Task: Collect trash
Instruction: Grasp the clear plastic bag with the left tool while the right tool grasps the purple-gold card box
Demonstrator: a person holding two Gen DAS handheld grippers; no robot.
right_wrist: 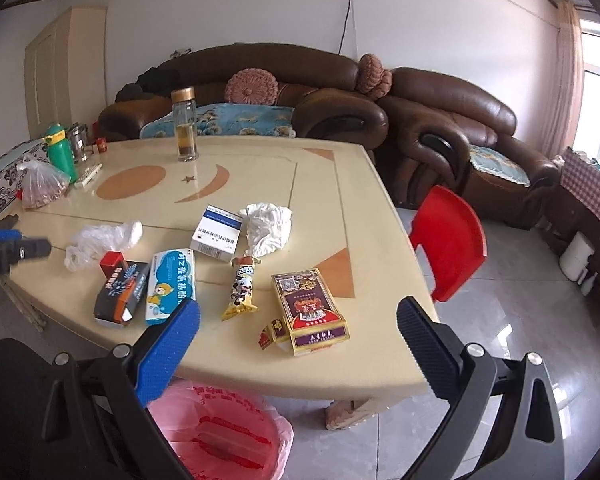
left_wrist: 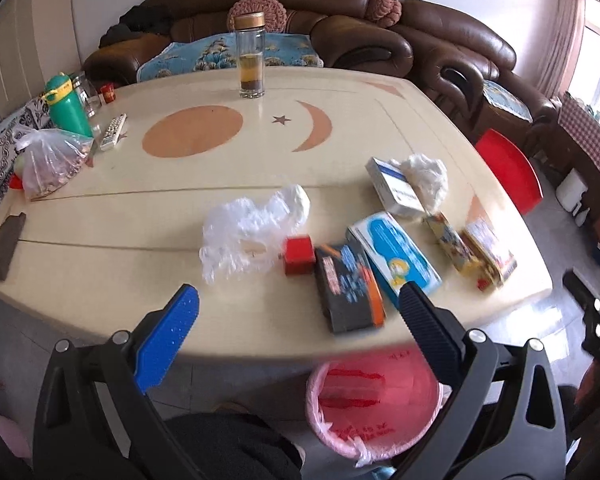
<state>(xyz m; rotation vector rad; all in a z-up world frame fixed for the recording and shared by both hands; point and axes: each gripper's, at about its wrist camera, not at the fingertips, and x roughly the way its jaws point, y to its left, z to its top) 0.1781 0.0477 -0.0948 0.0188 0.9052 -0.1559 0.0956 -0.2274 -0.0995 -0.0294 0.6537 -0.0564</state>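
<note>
Hovering spread and empty, both grippers (left_wrist: 300,300) (right_wrist: 298,320) face the littered table (right_wrist: 320,168)

Each claw, left (left_wrist: 298,304) and right (right_wrist: 298,320), has one finger with a blue dimpled pad (right_wrist: 168,350) and one with a black ribbed pad (right_wrist: 426,346), both on black linkage arms pinned with silver round-head screws (right_wrist: 475,349).

Both wrist views look down, near the table's (left_wrist: 100,280) front edge, sharing its clutter.
</note>
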